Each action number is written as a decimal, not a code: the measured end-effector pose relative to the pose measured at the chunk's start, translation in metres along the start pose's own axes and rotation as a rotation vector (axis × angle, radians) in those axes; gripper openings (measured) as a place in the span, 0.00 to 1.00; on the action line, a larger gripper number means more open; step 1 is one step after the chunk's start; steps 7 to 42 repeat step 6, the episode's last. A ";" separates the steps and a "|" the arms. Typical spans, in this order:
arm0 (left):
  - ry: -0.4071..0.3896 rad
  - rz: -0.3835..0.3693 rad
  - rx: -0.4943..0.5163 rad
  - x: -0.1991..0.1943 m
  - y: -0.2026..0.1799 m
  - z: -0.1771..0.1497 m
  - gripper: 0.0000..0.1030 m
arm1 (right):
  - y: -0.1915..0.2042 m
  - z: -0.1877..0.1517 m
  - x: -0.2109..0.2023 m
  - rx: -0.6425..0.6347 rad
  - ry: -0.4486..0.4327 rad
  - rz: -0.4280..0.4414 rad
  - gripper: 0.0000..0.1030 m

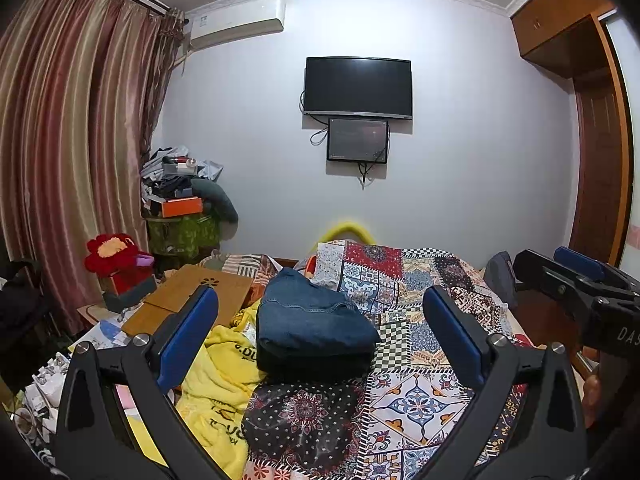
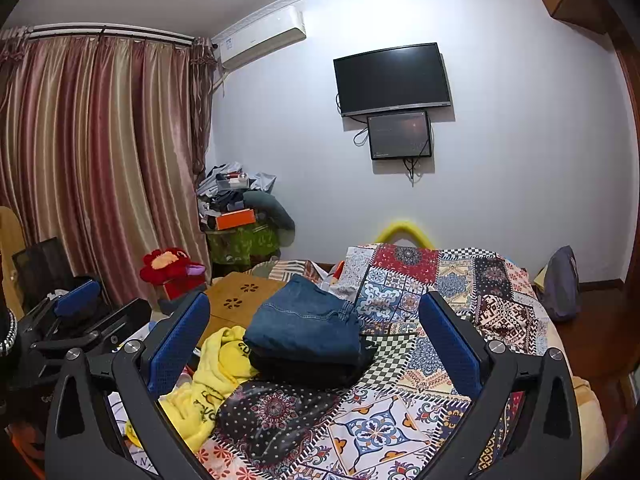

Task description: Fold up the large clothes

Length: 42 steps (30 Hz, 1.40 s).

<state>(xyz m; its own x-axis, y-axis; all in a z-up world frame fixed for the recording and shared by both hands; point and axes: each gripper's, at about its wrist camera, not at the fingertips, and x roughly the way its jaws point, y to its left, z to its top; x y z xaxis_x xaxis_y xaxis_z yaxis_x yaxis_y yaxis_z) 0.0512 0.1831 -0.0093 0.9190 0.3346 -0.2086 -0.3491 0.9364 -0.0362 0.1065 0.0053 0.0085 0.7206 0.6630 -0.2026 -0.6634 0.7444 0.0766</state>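
Folded blue jeans (image 1: 312, 316) lie on a folded black garment (image 1: 316, 364) on the patchwork bedspread (image 1: 420, 392). A crumpled yellow garment (image 1: 216, 384) lies to their left. My left gripper (image 1: 320, 320) is open and empty, held above the bed with the stack between its fingers in view. The right wrist view shows the same jeans (image 2: 304, 320), black garment (image 2: 316, 368), yellow garment (image 2: 208, 380) and bedspread (image 2: 384, 428). My right gripper (image 2: 314, 324) is open and empty too. Each gripper shows at the edge of the other's view: the right one (image 1: 580, 280), the left one (image 2: 80, 312).
A wooden lap table (image 1: 192, 300) lies on the bed's left side beside a red plush flower (image 1: 116, 256). A cluttered stand (image 1: 184, 208) sits in the corner by the curtain (image 1: 60, 140). A TV (image 1: 358, 86) hangs on the far wall. A wardrobe (image 1: 592, 140) stands right.
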 end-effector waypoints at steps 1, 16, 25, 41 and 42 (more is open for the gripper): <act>0.005 -0.002 0.000 0.001 0.000 -0.001 1.00 | 0.000 0.000 0.001 0.000 0.001 -0.001 1.00; 0.014 0.001 0.003 0.003 0.001 -0.003 1.00 | 0.001 -0.001 0.001 0.001 0.005 0.000 1.00; 0.014 0.001 0.003 0.003 0.001 -0.003 1.00 | 0.001 -0.001 0.001 0.001 0.005 0.000 1.00; 0.014 0.001 0.003 0.003 0.001 -0.003 1.00 | 0.001 -0.001 0.001 0.001 0.005 0.000 1.00; 0.014 0.001 0.003 0.003 0.001 -0.003 1.00 | 0.001 -0.001 0.001 0.001 0.005 0.000 1.00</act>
